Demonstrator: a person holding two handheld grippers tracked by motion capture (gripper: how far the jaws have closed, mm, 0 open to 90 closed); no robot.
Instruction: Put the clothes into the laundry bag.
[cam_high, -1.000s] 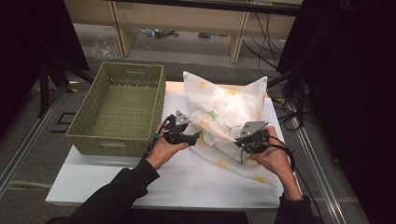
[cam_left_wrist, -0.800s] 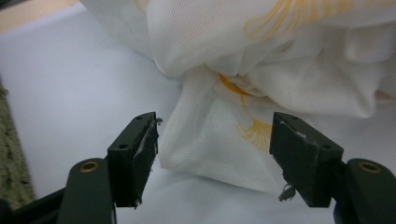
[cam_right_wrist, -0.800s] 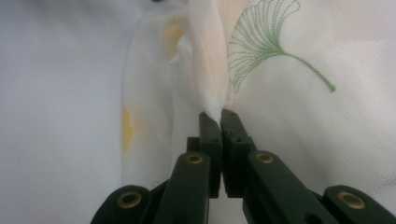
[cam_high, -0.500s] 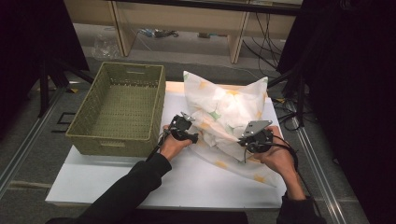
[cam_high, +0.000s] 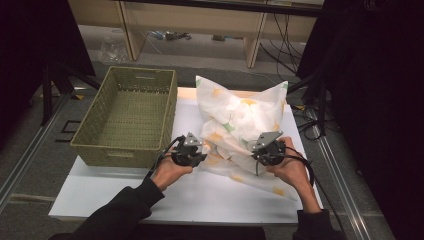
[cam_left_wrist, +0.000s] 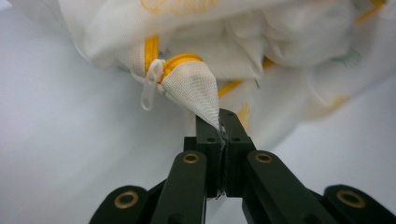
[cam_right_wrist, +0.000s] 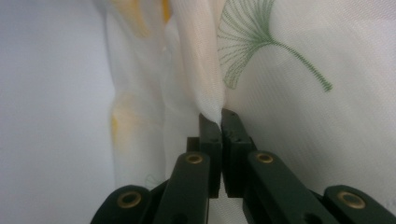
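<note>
We find the pillowcase (cam_high: 240, 130) lying on the white table (cam_high: 150, 195), just right of the empty basket (cam_high: 127, 117). The left gripper (cam_left_wrist: 219, 126) has just been closing and now clamps the cover's corner beside the zipper pull (cam_left_wrist: 150, 88); the right gripper (cam_right_wrist: 220, 119) pinches a fold of fabric. We advise pulling both holds evenly, keeping the zipper seam taut. The high view gives layout; the left gripper view alone reveals the zipper.
</note>
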